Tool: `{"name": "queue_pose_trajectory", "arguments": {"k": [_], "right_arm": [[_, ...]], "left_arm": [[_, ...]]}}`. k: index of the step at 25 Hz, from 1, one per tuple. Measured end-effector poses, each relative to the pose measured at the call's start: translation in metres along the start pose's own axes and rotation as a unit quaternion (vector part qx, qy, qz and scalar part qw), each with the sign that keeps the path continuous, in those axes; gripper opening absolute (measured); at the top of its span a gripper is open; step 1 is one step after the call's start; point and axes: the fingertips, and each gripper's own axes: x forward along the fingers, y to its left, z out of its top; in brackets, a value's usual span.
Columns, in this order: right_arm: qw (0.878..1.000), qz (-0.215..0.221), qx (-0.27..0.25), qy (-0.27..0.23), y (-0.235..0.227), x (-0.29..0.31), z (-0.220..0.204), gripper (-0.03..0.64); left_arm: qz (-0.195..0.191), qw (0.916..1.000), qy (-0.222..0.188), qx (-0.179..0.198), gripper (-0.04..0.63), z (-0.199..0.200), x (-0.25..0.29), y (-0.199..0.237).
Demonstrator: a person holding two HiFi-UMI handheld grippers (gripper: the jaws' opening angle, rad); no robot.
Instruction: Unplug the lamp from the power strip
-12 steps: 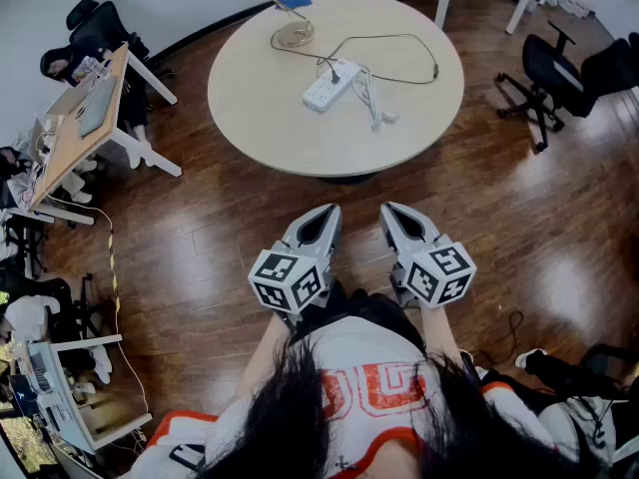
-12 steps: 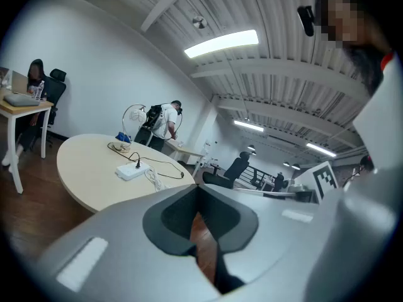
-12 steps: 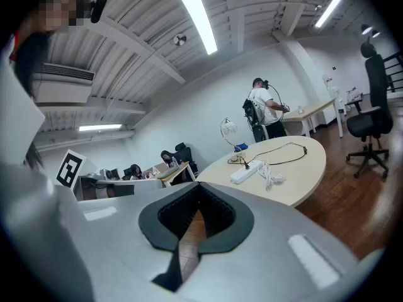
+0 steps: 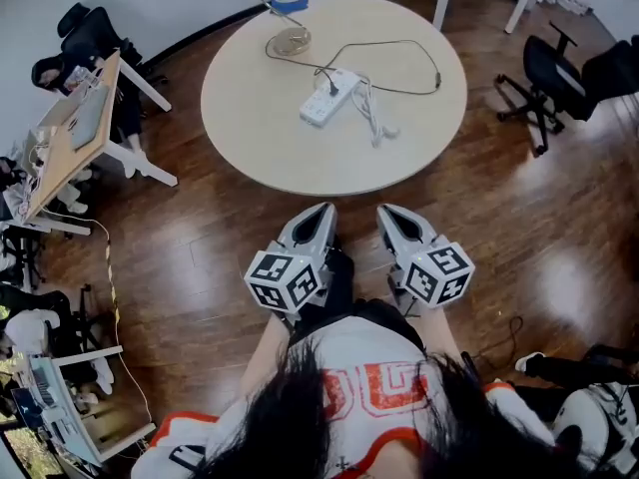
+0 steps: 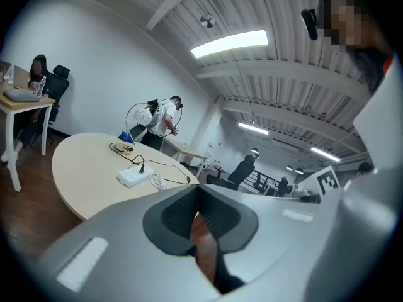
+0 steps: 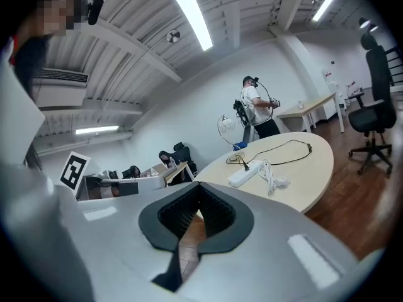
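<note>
The lamp [image 4: 288,38] stood at the far edge of the round table [image 4: 250,118], its head cut off by the top of the head view; only the base and stem showed clearly there. Its black cord [image 4: 419,53] looped across the tabletop to the white power strip [image 4: 329,96] near the table's middle; the plug [image 4: 332,80] sat at the strip's far end, too small to make out in detail. The strip's own white cable [image 4: 374,118] lay bunched just beside it.

The left gripper [image 4: 321,213] and the right gripper [image 4: 387,213] hung side by side over the wooden floor [image 4: 200,238], short of the table's near edge and well apart from the strip; the person's hair and shirt hid the hands behind them. In the left gripper view the jaws were clenched tip to tip with nothing between them; the right gripper view showed the same, clenched and empty.

A black office chair [image 4: 544,73] stood right of the table; a cluttered desk [image 4: 80,118] stood left of it; another person [image 6: 255,109] stood beyond the table near the lamp.
</note>
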Motion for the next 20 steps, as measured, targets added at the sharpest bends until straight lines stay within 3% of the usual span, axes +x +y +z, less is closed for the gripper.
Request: {"name": "queue_pose_trajectory", "arguments": {"k": [10,14,20], "right_arm": [[0.999,-0.031,0.006,-0.013,-0.044,0.081,0.057,0.002],[0.999,-0.051,0.011,-0.011,-0.061,0.11,0.072,0.002],[0.996,-0.083,0.027,-0.006,-0.08,0.134,0.079,0.002]], "left_arm": [[-0.014,0.9989,0.043,-0.015,0.0,0.032,0.078,0.075],[-0.023,0.9962,0.084,-0.006,0.0,0.024,0.115,0.112],[-0.03,0.9942,0.102,0.016,0.0,0.023,0.176,0.16]]}}
